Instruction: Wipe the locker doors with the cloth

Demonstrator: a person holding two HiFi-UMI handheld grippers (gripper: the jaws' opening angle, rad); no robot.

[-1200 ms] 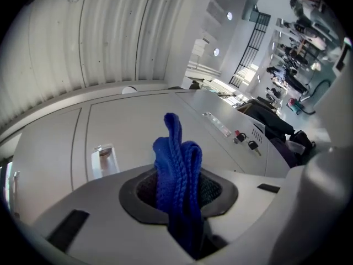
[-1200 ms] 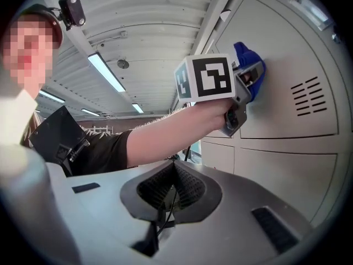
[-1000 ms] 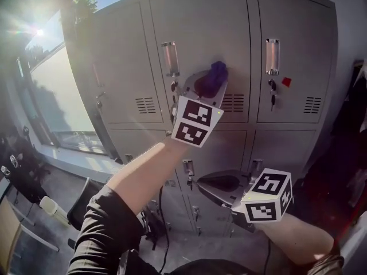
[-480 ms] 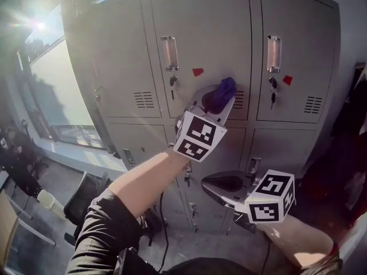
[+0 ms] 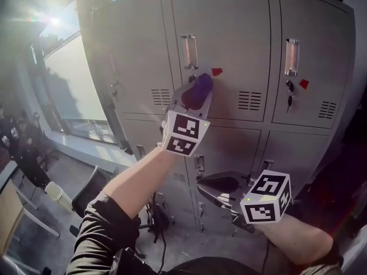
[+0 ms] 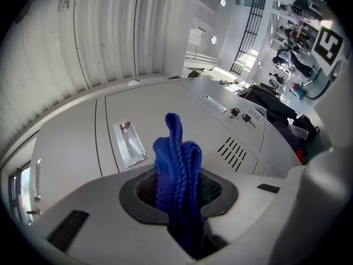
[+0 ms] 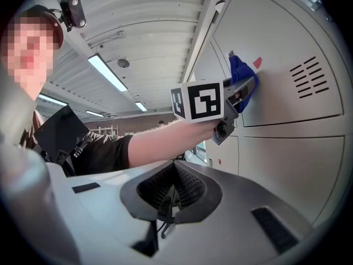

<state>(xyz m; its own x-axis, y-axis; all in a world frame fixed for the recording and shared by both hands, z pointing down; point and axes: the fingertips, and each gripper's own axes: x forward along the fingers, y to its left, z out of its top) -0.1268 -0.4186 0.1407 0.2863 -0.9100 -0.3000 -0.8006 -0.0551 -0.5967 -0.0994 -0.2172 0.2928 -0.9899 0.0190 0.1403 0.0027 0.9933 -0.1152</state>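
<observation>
The blue cloth (image 5: 202, 83) is bunched between the jaws of my left gripper (image 5: 190, 98), which are clamped narrow on it. Its folded end sticks out past the tips. In the right gripper view the cloth looks pressed against the upper middle door (image 5: 229, 33), just beside a small red tag (image 5: 217, 71) and below the recessed handle (image 5: 188, 50). A vent (image 5: 249, 100) sits to the right of it on the same door.

My right gripper (image 5: 221, 183) hangs lower, in front of the bottom row of doors (image 5: 229, 145) and well apart from the cloth. Its jaws are together with nothing between them.

Every locker I can see is closed, so I cannot tell what any of them holds. The right door (image 5: 321, 44) has its own handle, a red tag and a key (image 5: 289, 87) hanging in the lock. To the left of the lockers is a bright window (image 5: 74, 90) with the sun glaring above it.
</observation>
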